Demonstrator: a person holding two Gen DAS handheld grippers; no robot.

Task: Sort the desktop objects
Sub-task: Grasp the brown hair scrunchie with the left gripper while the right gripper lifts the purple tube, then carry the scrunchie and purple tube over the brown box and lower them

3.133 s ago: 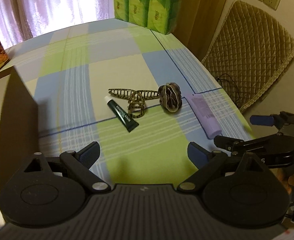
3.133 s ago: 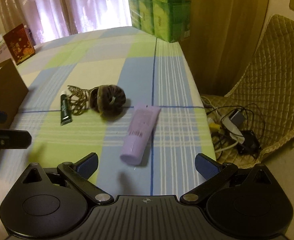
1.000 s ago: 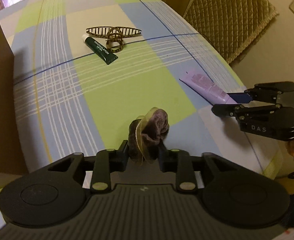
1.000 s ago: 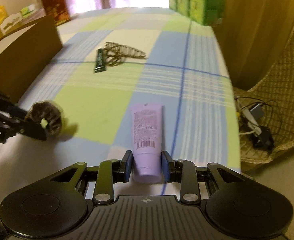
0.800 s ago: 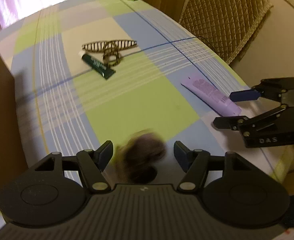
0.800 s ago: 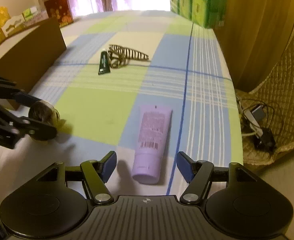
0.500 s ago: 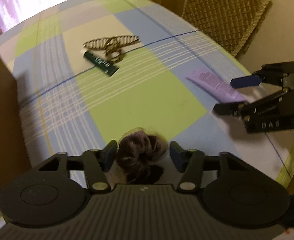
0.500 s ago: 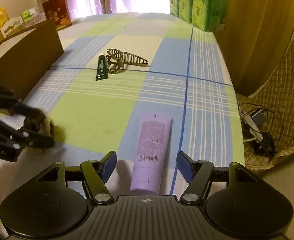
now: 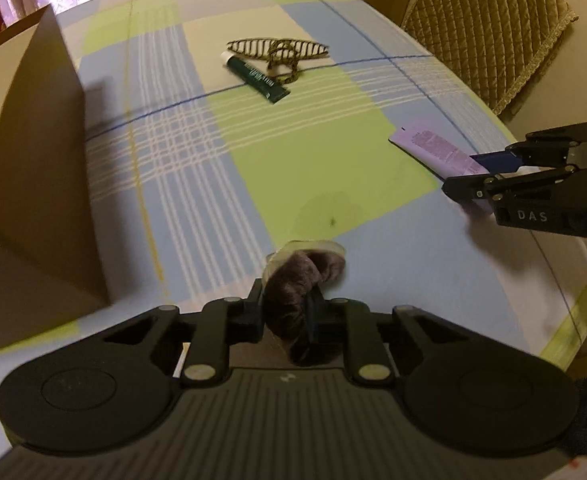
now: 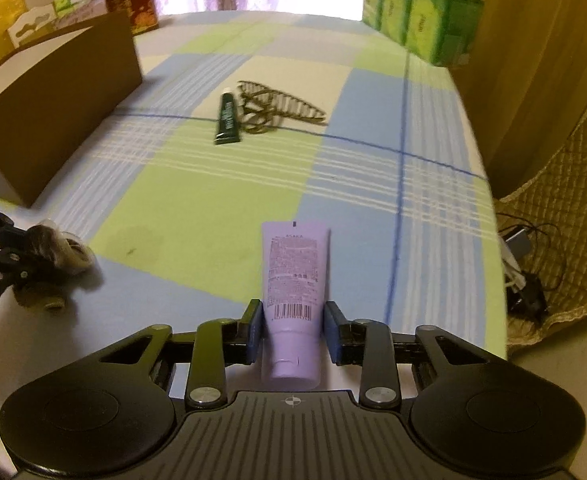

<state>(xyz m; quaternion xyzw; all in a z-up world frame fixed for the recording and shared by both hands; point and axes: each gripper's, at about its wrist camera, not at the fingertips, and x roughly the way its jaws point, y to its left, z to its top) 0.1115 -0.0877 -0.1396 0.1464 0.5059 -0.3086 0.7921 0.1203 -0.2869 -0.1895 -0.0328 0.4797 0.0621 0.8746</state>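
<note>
Now we have both tools clamped: our left gripper [image 9: 283, 312] pinches the dark purple scrunchie [image 9: 299, 276], and our right gripper [image 10: 293, 330] squeezes the cap end of the lilac cream tube [image 10: 295, 268], whose flat end points toward the hair claw [image 10: 281, 106]. Farther up the checked tablecloth [image 10: 197, 208], that striped hair claw lies touching a dark green tube [image 10: 226, 120], which sits on the claw's box side. A brown cardboard box [image 10: 61, 100] stands left of the claw, well apart from it.
</note>
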